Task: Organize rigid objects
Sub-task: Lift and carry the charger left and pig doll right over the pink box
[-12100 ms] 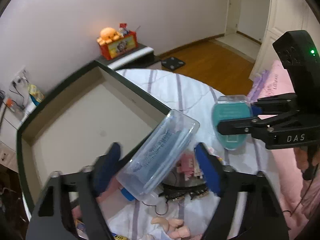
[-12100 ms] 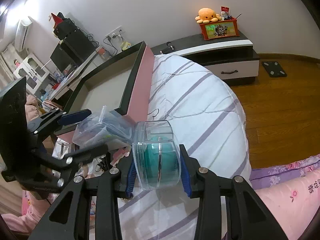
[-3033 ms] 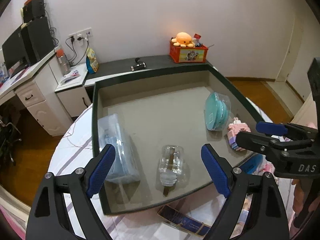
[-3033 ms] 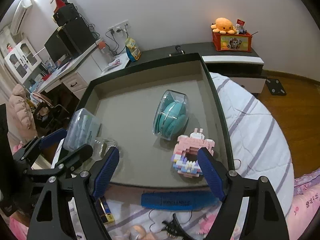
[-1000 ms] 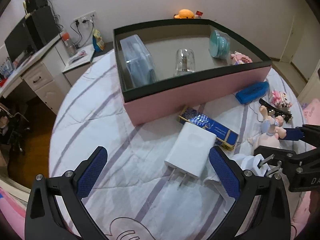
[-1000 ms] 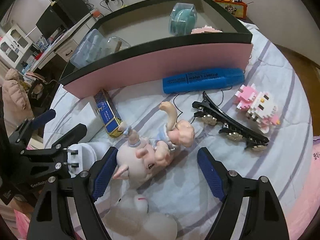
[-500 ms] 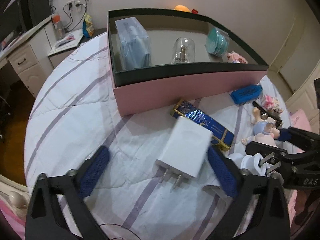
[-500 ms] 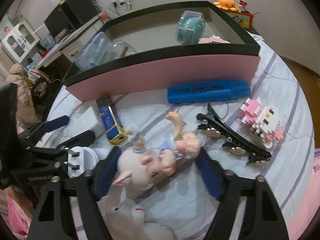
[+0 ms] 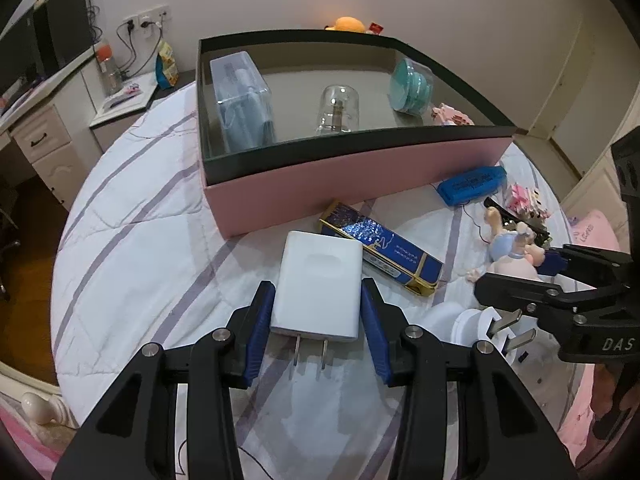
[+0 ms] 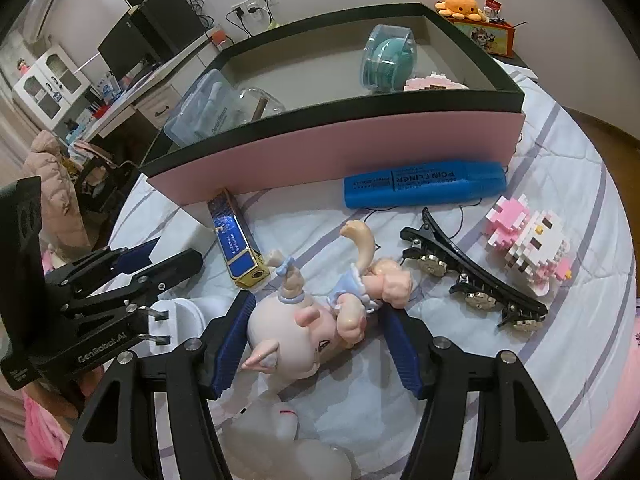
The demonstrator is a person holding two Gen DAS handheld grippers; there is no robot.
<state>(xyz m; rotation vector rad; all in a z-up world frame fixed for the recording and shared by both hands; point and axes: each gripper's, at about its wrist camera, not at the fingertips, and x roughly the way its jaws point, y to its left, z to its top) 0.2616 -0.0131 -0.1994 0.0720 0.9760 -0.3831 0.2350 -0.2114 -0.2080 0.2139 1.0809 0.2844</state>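
Observation:
My left gripper (image 9: 318,316) has its blue pads against both sides of a white charger plug (image 9: 318,284) lying on the bed. My right gripper (image 10: 320,344) is open around a pig-headed doll (image 10: 316,316); its left pad is near the head, its right pad stands apart. The pink box with black rim (image 9: 352,176) holds a clear case (image 9: 240,92), a glass jar (image 9: 338,110), a teal disc case (image 9: 410,86) and a pink brick figure (image 9: 452,116).
On the striped bedcover lie a blue gold-edged box (image 9: 384,248), a blue marker (image 10: 424,188), a black hair clip (image 10: 472,276), a pink-white brick cat (image 10: 528,244), a second white plug (image 10: 176,320) and a white toy (image 10: 288,448). A desk (image 9: 44,120) stands left.
My left gripper closed in from wide open onto the white charger plug. My right gripper moved forward and narrowed around the doll.

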